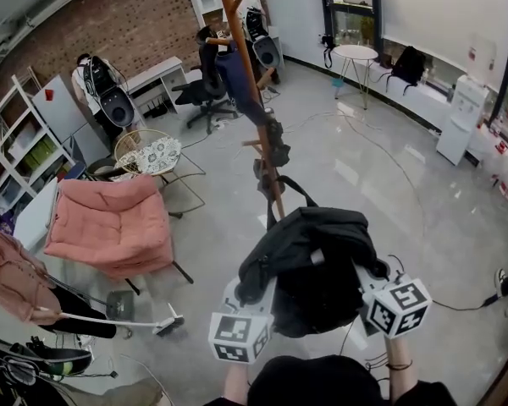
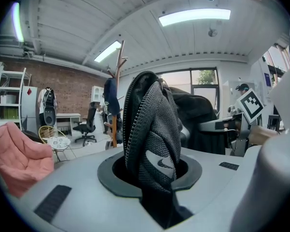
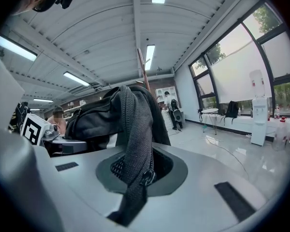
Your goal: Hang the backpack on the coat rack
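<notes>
A black backpack [image 1: 313, 265] hangs in the air between my two grippers, just in front of the wooden coat rack [image 1: 251, 87]. The rack's pole stands beyond it, and dark garments [image 1: 237, 79] hang on its pegs. My left gripper [image 1: 251, 293] is shut on a padded mesh part of the backpack [image 2: 152, 129] with a zip edge. My right gripper [image 1: 364, 279] is shut on a mesh strap of the backpack [image 3: 133, 129] with a zip pull. In the left gripper view the coat rack [image 2: 117, 95] stands left of the held fabric.
A pink armchair [image 1: 110, 227] and a round wire table [image 1: 148, 152] stand to the left. A person [image 1: 13, 282] is at the far left edge. An office chair [image 1: 205, 91] is behind the rack. A white round table [image 1: 356, 53] and a water dispenser [image 1: 459, 117] stand at the right. Cables cross the grey floor [image 1: 381, 176].
</notes>
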`<state>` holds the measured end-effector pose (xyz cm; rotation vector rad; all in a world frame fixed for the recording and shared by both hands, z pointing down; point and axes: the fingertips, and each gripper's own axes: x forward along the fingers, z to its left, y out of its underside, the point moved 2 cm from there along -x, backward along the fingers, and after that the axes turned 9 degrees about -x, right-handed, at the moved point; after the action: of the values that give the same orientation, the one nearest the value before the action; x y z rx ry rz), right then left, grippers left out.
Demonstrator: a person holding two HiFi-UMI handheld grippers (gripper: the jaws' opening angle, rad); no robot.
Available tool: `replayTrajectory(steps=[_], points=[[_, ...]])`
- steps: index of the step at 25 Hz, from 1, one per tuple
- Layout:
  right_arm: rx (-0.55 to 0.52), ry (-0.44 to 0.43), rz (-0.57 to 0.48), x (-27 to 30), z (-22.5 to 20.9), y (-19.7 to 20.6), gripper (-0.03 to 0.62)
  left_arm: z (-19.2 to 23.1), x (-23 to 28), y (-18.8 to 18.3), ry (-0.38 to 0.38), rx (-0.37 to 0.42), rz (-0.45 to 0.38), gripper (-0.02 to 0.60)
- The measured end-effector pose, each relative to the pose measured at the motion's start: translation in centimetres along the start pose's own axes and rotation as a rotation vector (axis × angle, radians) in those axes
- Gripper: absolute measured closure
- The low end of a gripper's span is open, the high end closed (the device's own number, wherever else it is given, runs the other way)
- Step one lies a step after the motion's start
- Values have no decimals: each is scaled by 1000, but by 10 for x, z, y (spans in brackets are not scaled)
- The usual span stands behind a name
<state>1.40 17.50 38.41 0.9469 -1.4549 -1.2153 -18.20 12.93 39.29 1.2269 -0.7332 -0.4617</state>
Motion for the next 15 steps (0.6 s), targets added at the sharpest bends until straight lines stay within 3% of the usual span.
replayTrajectory(steps=[15], points=[[-1,39,15,135,-87,-27,568,66,146,-43,34,-15,10,462]])
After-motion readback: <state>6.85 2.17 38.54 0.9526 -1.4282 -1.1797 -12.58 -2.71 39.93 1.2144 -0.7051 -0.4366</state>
